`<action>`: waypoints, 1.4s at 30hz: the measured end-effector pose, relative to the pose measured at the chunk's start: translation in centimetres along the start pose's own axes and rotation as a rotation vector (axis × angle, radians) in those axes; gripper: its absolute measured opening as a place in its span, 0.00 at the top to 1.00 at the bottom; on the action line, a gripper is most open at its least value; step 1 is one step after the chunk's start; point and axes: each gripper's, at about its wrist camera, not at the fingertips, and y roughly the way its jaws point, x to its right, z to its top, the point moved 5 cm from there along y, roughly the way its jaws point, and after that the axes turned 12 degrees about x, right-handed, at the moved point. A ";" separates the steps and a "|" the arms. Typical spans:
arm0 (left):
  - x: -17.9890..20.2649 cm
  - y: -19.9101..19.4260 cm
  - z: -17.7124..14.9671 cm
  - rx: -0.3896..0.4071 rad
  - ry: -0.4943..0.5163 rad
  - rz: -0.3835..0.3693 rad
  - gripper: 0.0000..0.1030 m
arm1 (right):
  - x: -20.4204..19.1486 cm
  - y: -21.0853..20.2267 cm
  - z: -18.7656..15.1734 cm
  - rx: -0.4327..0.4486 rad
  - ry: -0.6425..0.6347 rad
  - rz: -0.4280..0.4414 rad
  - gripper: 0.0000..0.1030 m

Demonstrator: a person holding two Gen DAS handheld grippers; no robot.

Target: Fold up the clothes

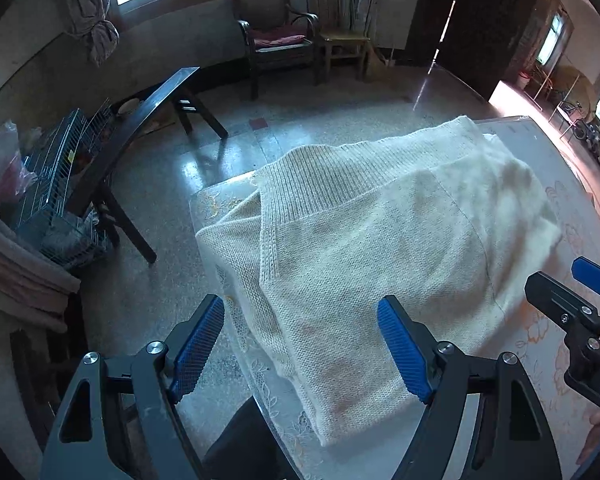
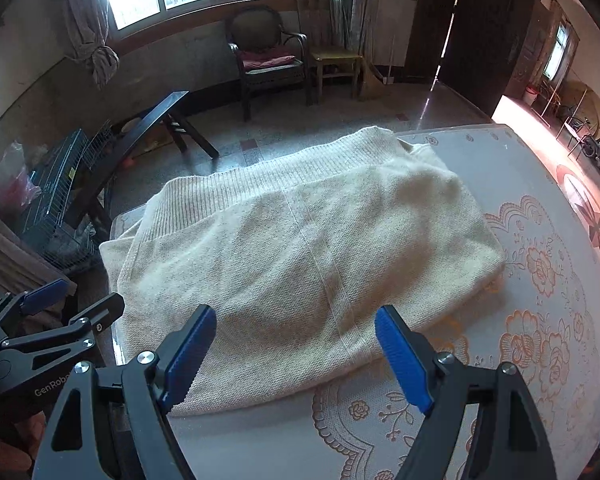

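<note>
A cream knitted sweater [image 1: 380, 240] lies folded into a thick rectangle on the table [image 1: 552, 352], its left part hanging over the table's left edge. It also shows in the right wrist view [image 2: 300, 248]. My left gripper [image 1: 300, 348] is open and empty, its blue pads on either side of the sweater's near left corner, a little above it. My right gripper [image 2: 294, 354] is open and empty above the sweater's near edge. Each gripper shows at the side of the other's view: the right one [image 1: 588, 304] and the left one [image 2: 48, 312].
The table has a glass top over a floral lace cloth [image 2: 540, 320]. On the floor to the left are a dark wooden bench [image 1: 140, 128] and a wire cage [image 1: 56, 184]. Two chairs [image 2: 268, 60] stand under the windows at the back.
</note>
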 end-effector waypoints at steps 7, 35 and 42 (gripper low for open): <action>-0.1 -0.5 0.5 0.038 0.032 0.020 0.22 | -0.4 -0.2 0.1 0.007 0.012 0.010 0.19; 1.1 -2.0 -0.3 -0.013 0.017 0.005 0.22 | 0.1 -1.9 0.1 0.040 0.032 0.013 0.19; 3.1 -1.2 -1.2 -0.056 0.057 -0.008 0.22 | 1.4 -1.9 -0.5 0.031 0.063 -0.006 0.19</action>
